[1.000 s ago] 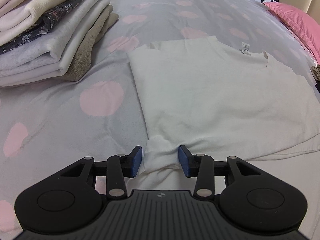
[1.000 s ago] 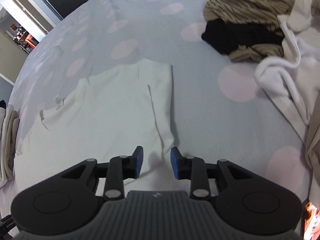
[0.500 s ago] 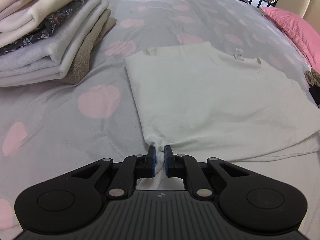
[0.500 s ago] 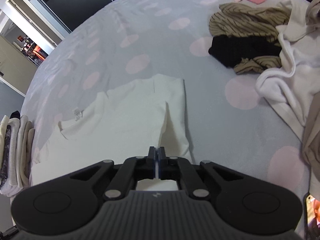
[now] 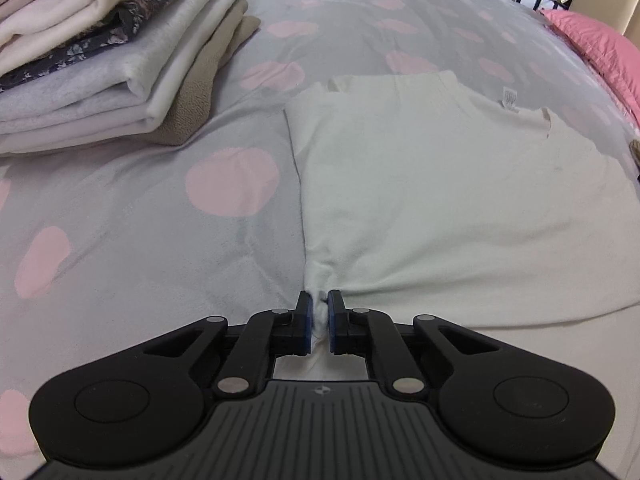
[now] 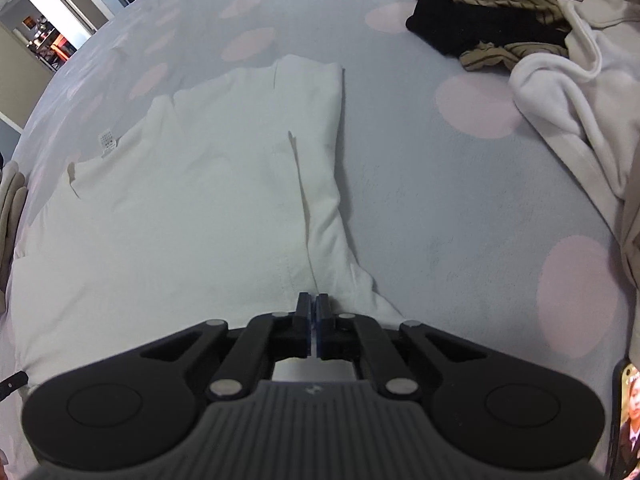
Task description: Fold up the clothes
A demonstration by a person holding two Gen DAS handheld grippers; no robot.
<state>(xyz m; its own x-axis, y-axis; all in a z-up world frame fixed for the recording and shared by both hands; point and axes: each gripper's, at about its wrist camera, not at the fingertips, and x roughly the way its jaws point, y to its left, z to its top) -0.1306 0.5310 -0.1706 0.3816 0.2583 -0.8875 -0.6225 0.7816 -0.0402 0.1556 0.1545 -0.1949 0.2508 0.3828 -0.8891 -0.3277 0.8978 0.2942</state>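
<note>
A white T-shirt (image 5: 432,184) lies flat on the grey bedspread with pink dots, its sleeves folded in and its neck label facing up. My left gripper (image 5: 319,312) is shut on the shirt's near left hem corner, and a small bunch of white cloth shows between the blue pads. In the right wrist view the same white T-shirt (image 6: 192,208) spreads to the left, and my right gripper (image 6: 313,312) is shut on its near right hem corner, where the cloth puckers into a ridge running away from the fingers.
A stack of folded clothes (image 5: 100,60) stands at the far left. Unfolded clothes lie at the right: a striped tan and black heap (image 6: 492,12) and a white garment (image 6: 580,104). A pink pillow (image 5: 600,48) lies far right. A phone (image 6: 628,412) rests near the right edge.
Both grippers went from open around the hem corners to shut on them. The cloth now puckers at each grip and both cameras have shifted slightly over the shirt.
</note>
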